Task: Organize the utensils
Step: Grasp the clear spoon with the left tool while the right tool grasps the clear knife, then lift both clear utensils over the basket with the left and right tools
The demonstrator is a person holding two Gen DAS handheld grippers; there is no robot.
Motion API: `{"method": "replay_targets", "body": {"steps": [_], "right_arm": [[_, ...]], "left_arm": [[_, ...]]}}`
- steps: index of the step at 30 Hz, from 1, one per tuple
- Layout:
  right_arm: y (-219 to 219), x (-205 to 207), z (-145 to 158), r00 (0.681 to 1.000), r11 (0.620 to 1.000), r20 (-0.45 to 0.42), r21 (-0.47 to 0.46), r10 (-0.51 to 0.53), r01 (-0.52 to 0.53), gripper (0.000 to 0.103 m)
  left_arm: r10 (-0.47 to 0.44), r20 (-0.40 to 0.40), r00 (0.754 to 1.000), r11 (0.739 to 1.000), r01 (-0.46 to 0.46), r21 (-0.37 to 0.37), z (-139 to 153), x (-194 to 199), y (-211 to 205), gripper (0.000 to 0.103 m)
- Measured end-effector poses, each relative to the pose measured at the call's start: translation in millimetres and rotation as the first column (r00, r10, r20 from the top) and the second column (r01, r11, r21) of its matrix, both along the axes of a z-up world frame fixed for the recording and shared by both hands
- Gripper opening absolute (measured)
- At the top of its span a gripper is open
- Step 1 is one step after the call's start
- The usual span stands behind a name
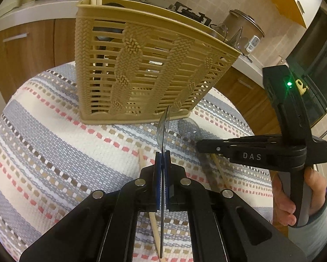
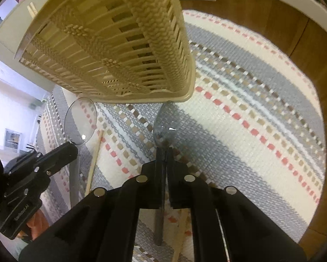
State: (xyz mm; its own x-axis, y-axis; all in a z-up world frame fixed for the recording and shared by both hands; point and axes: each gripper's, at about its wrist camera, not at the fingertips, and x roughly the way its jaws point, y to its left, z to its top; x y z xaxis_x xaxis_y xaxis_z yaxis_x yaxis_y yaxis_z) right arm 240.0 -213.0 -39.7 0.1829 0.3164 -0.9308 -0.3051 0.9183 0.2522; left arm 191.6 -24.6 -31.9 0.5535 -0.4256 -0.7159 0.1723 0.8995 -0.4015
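Fingers pinch tight on both my grippers: the left gripper [image 1: 162,161] clamps a clear plastic spoon [image 1: 163,128] edge-on, the right gripper [image 2: 164,152] grips another clear spoon [image 2: 164,124], both bowls just before the beige utensil basket [image 1: 141,65] on the striped cloth [image 1: 54,131].

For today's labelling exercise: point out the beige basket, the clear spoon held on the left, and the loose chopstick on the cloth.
Basket [image 1: 141,65], left wrist view, slatted front wall.
Spoon [image 1: 162,128], left wrist view, bowl edge.
Chopstick [image 2: 94,159], right wrist view, mid-shaft.
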Motion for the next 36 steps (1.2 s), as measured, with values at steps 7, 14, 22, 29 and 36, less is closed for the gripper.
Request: {"method": "replay_targets", "body": {"steps": [7, 14, 22, 29, 36], "right_arm": [[-2, 8, -6, 1.000, 1.000, -0.026, 0.010, -0.014, 0.014, 0.010], [48, 5, -19, 1.000, 0.994, 0.024, -0.106, 0.009, -0.007, 0.013], [81, -25, -19, 0.983, 0.977, 0.165, -0.206, 0.084, -0.049, 0.009], [51, -64, 35, 0.958, 0.996, 0.276, 0.034, 0.074, -0.087, 0.009], [34, -70, 130, 0.861, 0.964, 0.506, 0.248, -0.047, -0.092, 0.010]], "left_arm": [[0.002, -0.010, 1.000, 1.000, -0.002, -0.015, 0, -2, 5, 0.000], [0.005, -0.002, 1.000, 1.000, -0.005, -0.023, 4, -1, 10, 0.000], [0.033, 0.050, 0.998, 0.999, -0.031, -0.044, 16, -16, 20, 0.000], [0.088, 0.200, 0.976, 0.991, -0.065, -0.121, 65, -43, 45, 0.000], [0.194, 0.441, 0.876, 0.978, -0.135, -0.162, 139, -47, 61, 0.000]]}}
